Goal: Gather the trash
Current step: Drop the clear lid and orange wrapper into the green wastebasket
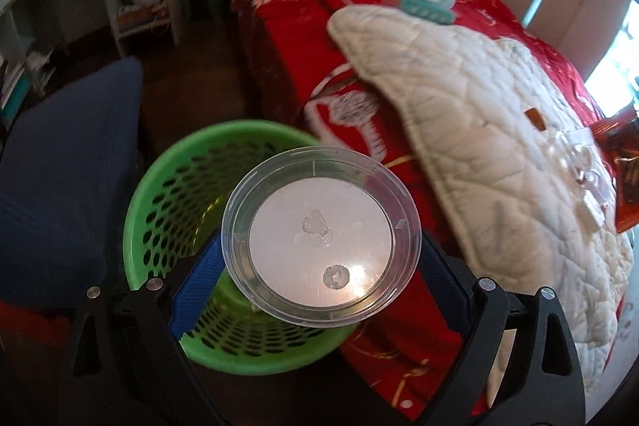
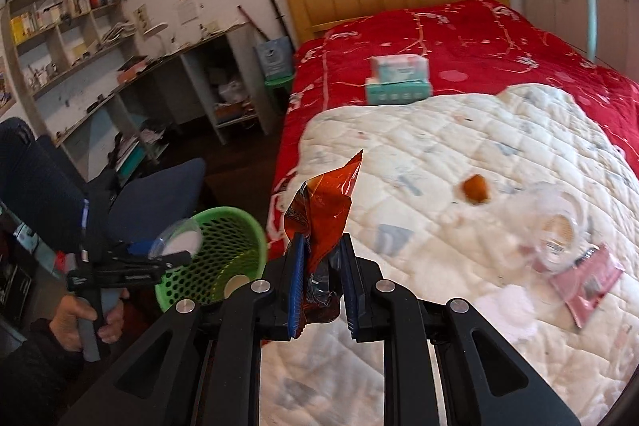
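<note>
My left gripper is shut on a clear round plastic lid and holds it above the green perforated basket, which stands on the floor beside the bed. The right wrist view shows the same lid over the basket. My right gripper is shut on an orange-red snack wrapper and holds it above the white quilt. On the quilt lie a small orange scrap, a clear plastic cup and a pink packet.
A red bedspread covers the bed, with teal tissue boxes on it. A blue office chair stands left of the basket. Cluttered shelves and a desk line the left wall.
</note>
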The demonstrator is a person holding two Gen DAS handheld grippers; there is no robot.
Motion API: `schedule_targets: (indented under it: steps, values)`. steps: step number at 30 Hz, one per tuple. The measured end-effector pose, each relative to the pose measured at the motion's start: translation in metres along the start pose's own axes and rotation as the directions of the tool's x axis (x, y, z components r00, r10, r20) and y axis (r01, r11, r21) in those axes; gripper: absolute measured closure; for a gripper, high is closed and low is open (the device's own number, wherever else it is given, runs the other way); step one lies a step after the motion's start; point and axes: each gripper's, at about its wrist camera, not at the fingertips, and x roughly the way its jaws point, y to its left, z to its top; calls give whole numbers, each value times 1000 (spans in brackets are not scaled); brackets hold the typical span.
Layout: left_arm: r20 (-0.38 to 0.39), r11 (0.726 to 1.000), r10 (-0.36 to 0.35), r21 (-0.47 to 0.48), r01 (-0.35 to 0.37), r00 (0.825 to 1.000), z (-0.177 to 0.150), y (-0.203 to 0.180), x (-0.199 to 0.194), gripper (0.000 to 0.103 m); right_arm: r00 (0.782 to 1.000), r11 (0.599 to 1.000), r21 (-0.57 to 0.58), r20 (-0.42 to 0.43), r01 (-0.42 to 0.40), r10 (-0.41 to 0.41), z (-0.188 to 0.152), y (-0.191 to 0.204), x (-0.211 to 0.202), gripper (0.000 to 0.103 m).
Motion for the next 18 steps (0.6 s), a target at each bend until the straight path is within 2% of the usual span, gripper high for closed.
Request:
schedule_targets:
  steps: [7, 9, 18]
  values:
    - [-40, 997, -24, -76, 21, 999, -14, 23, 14, 11, 999, 999, -23, -27, -40, 40, 3, 22, 20, 86]
    - [-37, 995, -42, -91, 39, 998, -18, 27, 12, 9, 998, 998, -29, -37, -54, 53, 4, 28, 26, 86]
    - [18, 991, -40, -129, 42, 999, -27, 41, -16, 9, 992, 993, -59, -69, -106, 102, 5, 54, 48, 86]
